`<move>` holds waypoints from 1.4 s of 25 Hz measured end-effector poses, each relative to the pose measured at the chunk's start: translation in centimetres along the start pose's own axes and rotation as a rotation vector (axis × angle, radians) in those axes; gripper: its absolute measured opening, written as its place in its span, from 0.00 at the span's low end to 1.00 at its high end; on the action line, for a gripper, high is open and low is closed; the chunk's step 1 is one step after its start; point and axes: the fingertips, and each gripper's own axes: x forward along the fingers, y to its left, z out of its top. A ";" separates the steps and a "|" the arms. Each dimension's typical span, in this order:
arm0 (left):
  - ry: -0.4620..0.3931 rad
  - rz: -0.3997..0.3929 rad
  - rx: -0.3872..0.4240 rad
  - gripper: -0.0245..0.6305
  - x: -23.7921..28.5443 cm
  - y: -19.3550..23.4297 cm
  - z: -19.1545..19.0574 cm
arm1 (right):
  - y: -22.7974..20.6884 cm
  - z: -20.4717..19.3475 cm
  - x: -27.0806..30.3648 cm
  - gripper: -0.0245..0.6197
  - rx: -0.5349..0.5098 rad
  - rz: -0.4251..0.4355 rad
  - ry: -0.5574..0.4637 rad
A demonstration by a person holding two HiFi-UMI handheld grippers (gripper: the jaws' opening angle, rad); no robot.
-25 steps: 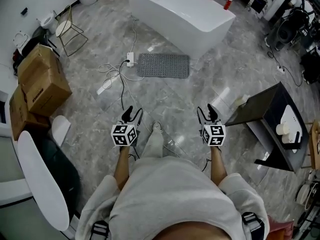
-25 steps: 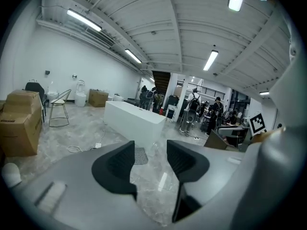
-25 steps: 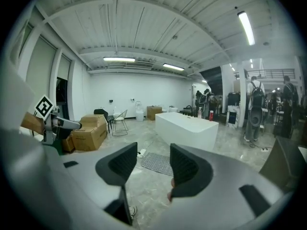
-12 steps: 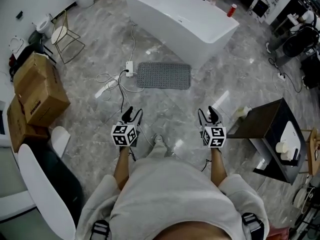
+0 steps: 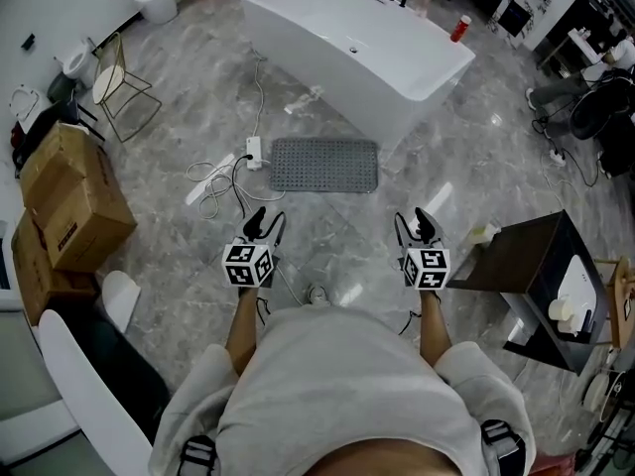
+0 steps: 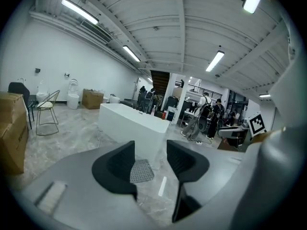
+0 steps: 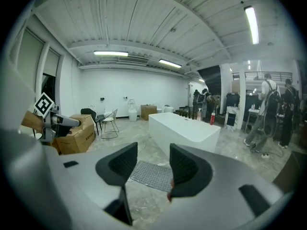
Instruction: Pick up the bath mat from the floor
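Note:
A grey studded bath mat point(image 5: 325, 165) lies flat on the marble floor in front of the white bathtub point(image 5: 352, 43). My left gripper point(image 5: 264, 225) and right gripper point(image 5: 413, 223) are held side by side at waist height, well short of the mat, both open and empty. Between the left jaws the mat point(image 6: 141, 170) shows far ahead on the floor. The right gripper view also frames the mat point(image 7: 153, 175) between its jaws, with the tub point(image 7: 182, 128) behind it.
A white power strip point(image 5: 253, 151) with loose cables lies just left of the mat. Cardboard boxes point(image 5: 67, 197) and a wire chair point(image 5: 117, 74) stand at the left. A dark side table point(image 5: 536, 276) stands at the right. People stand far off in the gripper views.
Both grippers and the person have moved forward together; the mat and bathtub now sit nearer and lower in the head view. The jaws stay as wide as before.

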 end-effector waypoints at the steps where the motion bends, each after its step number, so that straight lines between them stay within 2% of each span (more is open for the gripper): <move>1: 0.000 0.000 -0.002 0.37 0.4 0.4 0.3 | -0.1 0.2 0.6 0.37 0.002 -0.003 0.000; 10: 0.005 -0.011 0.011 0.37 3.6 3.3 2.3 | -0.3 1.4 4.8 0.37 0.005 -0.010 0.008; 21: 0.021 -0.011 0.020 0.36 5.1 4.0 2.5 | -0.6 0.8 6.3 0.37 0.008 -0.004 0.034; 35: 0.055 0.046 -0.005 0.36 9.9 7.3 3.6 | -4.0 1.2 12.7 0.37 0.047 0.001 0.051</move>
